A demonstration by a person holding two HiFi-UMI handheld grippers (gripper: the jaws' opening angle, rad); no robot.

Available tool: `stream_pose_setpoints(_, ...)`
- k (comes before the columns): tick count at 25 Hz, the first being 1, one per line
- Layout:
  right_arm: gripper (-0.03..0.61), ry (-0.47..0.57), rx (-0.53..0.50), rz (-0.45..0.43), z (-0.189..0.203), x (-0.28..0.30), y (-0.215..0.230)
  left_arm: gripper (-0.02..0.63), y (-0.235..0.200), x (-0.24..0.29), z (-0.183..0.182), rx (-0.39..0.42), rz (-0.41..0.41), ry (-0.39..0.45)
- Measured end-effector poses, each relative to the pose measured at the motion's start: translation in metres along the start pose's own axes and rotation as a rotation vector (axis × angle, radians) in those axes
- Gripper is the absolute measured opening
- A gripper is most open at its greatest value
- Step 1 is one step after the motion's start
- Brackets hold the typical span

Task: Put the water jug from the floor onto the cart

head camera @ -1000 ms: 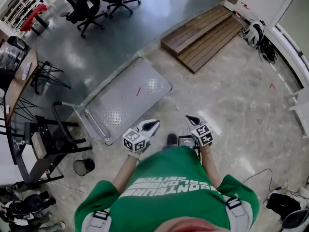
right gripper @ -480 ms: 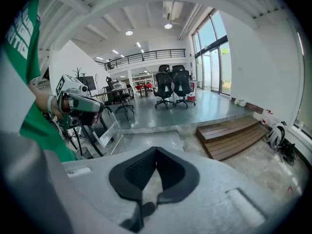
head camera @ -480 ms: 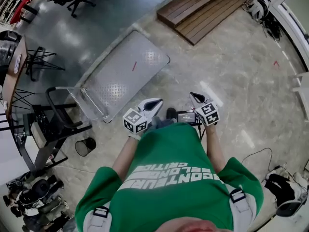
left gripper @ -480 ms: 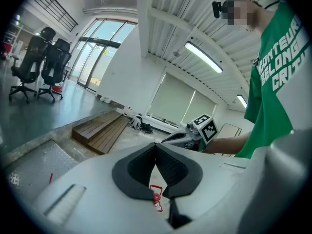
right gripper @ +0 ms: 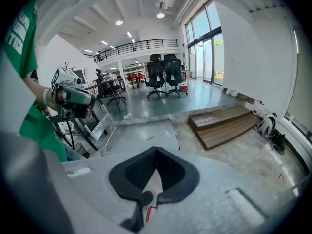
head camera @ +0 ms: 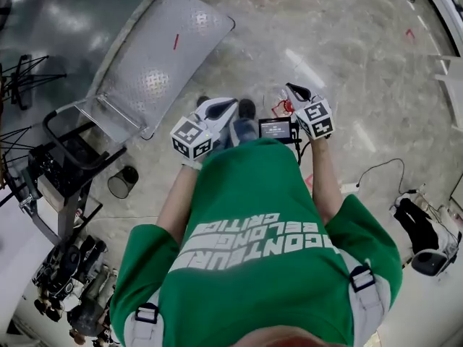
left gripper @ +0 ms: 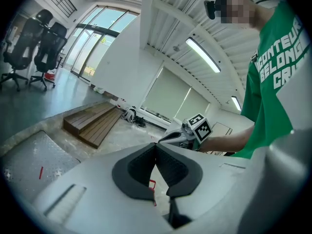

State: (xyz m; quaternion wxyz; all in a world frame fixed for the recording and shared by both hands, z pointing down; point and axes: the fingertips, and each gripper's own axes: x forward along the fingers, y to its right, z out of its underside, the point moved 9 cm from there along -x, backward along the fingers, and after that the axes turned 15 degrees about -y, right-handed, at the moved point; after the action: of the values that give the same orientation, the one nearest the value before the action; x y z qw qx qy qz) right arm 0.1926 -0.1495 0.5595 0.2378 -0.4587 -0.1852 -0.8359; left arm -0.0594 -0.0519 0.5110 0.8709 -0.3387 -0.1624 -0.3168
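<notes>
Little seems done: the cart (head camera: 166, 49) carries no water jug, none shows in any view, and the left gripper (head camera: 228, 105) and right gripper (head camera: 291, 90), near the cart, are both closed and empty.

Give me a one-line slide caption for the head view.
Seen from above, a person in green holds the left tool and right tool, both shut and empty, near the flatbed cart.

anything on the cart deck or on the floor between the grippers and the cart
Nothing visible. The cart deck carries only a red mark, and the floor from it to the left gripper and right gripper lies bare. No view shows the water jug.
</notes>
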Motion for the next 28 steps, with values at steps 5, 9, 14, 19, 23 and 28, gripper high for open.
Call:
stream_pose_setpoints(5, -0.008, -0.047, 0.052, 0.033, 0.020, 0.013, 0.015, 0.009, -0.008, 0.010, 0.002, -0.008, 0.023, -0.038)
stream_pose_setpoints(9, -0.009, -0.099, 0.110, 0.061, 0.042, 0.032, 0.040, 0.009, -0.013, 0.027, 0.003, 0.003, 0.046, -0.085)
stream_pose_setpoints(14, -0.008, -0.194, 0.200, 0.069, 0.096, 0.064, 0.062, 0.009, -0.014, 0.055, 0.008, 0.003, 0.086, -0.142)
stream_pose_setpoints(19, 0.020, -0.294, 0.246, 0.020, 0.151, 0.108, 0.067, 0.009, -0.008, 0.083, 0.006, 0.036, 0.138, -0.196)
stream_pose_setpoints(23, 0.075, -0.388, 0.237, -0.019, 0.192, 0.152, 0.060, 0.009, -0.005, 0.102, 0.008, 0.043, 0.178, -0.227)
stream_pose_setpoints(28, 0.184, -0.526, 0.233, -0.045, 0.237, 0.210, 0.062, 0.009, -0.008, 0.125, 0.015, 0.032, 0.222, -0.262)
